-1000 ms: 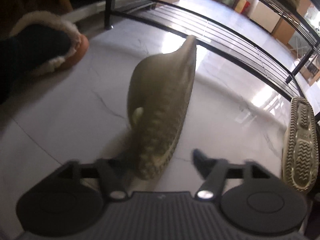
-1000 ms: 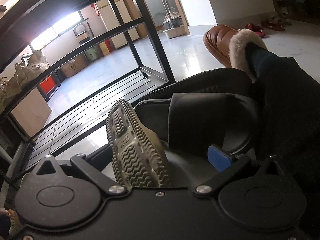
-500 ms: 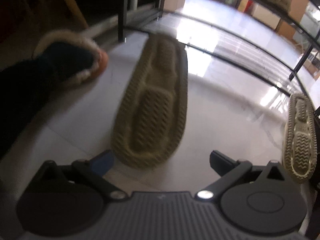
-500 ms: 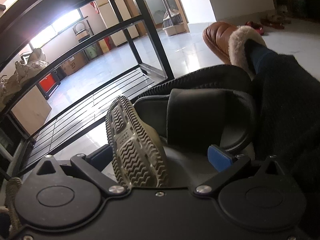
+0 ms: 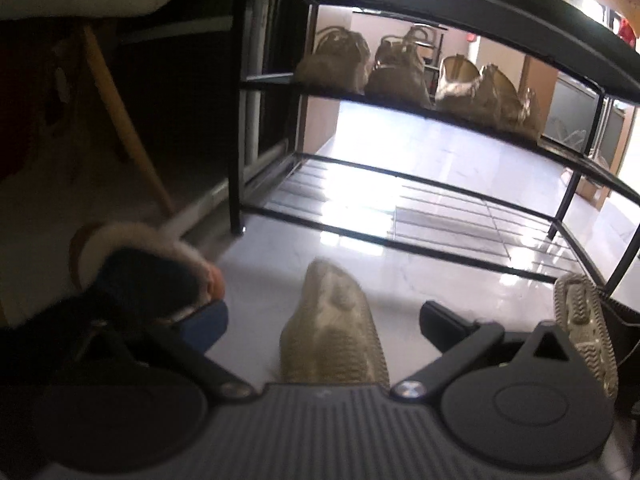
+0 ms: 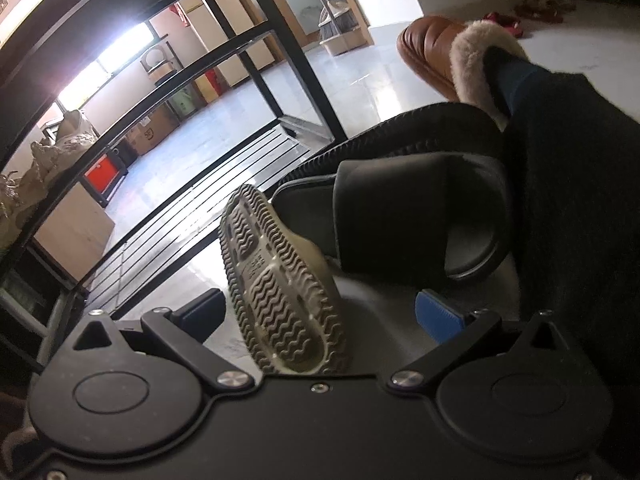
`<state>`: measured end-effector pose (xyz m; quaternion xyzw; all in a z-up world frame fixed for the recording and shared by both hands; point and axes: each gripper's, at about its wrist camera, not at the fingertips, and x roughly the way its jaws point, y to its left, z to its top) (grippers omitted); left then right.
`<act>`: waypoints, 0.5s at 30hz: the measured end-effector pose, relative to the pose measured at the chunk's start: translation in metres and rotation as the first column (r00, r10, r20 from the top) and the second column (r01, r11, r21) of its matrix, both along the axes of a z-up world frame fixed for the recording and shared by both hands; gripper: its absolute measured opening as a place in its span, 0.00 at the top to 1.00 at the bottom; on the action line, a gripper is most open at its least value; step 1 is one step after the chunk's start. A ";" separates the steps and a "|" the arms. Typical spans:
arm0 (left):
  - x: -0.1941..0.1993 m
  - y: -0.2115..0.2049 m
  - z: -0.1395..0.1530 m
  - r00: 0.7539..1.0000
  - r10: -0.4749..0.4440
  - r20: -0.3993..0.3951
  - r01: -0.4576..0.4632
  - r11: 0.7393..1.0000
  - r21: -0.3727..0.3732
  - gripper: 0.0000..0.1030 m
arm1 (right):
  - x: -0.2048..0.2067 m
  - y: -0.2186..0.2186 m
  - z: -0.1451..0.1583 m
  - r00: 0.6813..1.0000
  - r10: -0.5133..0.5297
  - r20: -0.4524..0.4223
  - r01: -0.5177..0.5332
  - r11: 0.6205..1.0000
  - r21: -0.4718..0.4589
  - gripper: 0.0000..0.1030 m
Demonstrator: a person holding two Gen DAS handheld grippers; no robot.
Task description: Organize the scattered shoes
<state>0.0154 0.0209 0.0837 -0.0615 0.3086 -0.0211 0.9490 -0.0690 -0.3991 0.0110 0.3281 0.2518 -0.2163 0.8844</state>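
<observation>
A beige clog (image 5: 334, 332) lies on the floor between the fingers of my left gripper (image 5: 324, 320), which is open around it without touching. Its mate (image 6: 280, 292) stands on its side, sole showing, between the fingers of my right gripper (image 6: 324, 308), which is also open; it shows at the right edge of the left wrist view (image 5: 584, 324). A black slide sandal (image 6: 416, 216) lies just behind the mate. The black shoe rack (image 5: 400, 184) stands ahead with its bottom wire shelf bare.
Several beige shoes (image 5: 404, 68) sit on the rack's middle shelf. A person's foot in a brown fur-lined slipper (image 6: 452, 56) and dark trouser leg (image 6: 580, 200) is at the right; it also shows in the left wrist view (image 5: 152, 276). A wooden chair leg (image 5: 124, 120) stands left.
The left gripper let go of the beige clog; it dropped from tilted, sole showing, to lie on the floor. The left view tilted up toward the rack. The right gripper barely moved.
</observation>
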 end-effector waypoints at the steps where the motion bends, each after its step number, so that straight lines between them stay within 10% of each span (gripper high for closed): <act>1: 0.004 0.005 0.002 1.000 -0.005 -0.004 0.005 1.000 -0.013 0.01 | 0.000 0.000 0.000 1.000 0.009 -0.005 -0.009 1.000 0.019 0.00; 15: 0.007 0.034 -0.032 0.997 -0.059 -0.047 0.054 0.993 -0.109 0.01 | 0.027 0.011 -0.006 0.990 0.113 -0.089 -0.112 0.994 0.017 0.00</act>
